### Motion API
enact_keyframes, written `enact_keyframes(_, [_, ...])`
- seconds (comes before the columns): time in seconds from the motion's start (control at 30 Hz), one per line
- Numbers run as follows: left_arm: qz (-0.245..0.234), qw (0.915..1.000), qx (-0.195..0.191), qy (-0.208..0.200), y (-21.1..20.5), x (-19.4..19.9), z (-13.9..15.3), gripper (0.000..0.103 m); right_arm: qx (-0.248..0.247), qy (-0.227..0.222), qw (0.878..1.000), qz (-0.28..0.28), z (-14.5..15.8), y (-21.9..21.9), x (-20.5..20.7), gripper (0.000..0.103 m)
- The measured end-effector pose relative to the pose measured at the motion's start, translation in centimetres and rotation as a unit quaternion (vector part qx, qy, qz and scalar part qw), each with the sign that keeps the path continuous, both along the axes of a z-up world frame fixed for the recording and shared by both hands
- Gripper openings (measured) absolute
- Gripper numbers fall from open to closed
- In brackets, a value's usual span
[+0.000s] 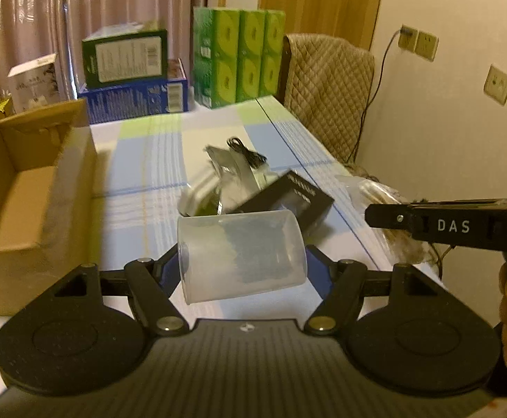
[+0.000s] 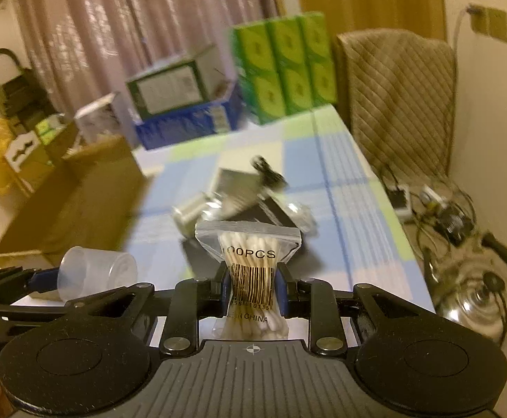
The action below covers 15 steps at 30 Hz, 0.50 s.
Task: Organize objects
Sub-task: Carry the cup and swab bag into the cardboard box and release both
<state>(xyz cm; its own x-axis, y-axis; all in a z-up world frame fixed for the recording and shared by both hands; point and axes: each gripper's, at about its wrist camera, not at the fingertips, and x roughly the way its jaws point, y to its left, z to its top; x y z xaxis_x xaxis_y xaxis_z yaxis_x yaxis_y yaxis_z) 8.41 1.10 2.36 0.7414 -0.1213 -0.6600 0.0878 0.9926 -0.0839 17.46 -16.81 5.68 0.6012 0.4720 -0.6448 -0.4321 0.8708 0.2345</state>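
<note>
Far left: open cardboard box point(image 1: 27, 188) stands on the checked tablecloth point(image 1: 142, 160), its flaps up.

Left gripper point(image 1: 241, 261): jaws closed onto a translucent plastic cup point(image 1: 241, 256) lying sideways between the fingers, its open rim toward the left, held above the table just right of the box.

Centre of table, beyond the cup: a loose pile of a black box point(image 1: 288, 198), silvery packets point(image 1: 229, 167) and a coiled black cable point(image 1: 248, 151); blurred, so details cannot be told.

Right gripper point(image 2: 252, 287): jaws pinched narrowly on a clear zip bag of cotton swabs point(image 2: 250, 261), squeezed at its middle, upright, marked "100PCS".

Right of the table: quilted chair point(image 2: 396, 101), kettle point(image 2: 476, 299) on the floor.
</note>
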Motion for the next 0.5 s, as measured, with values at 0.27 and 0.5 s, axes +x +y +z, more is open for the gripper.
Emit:
enact_keyframes(0.27, [0.041,0.9989,0.016,-0.015,6.1,-1.6,5.1,0.068,0.024,-0.010,0.998,0.055,3.4,5.4,-1.1,0.023])
enact_keyframes(0.5, [0.075,0.9960,0.045,-0.016,13.4,-2.1,7.7,0.068,0.047,-0.006,0.991,0.122,5.5,12.9,-1.6,0.023])
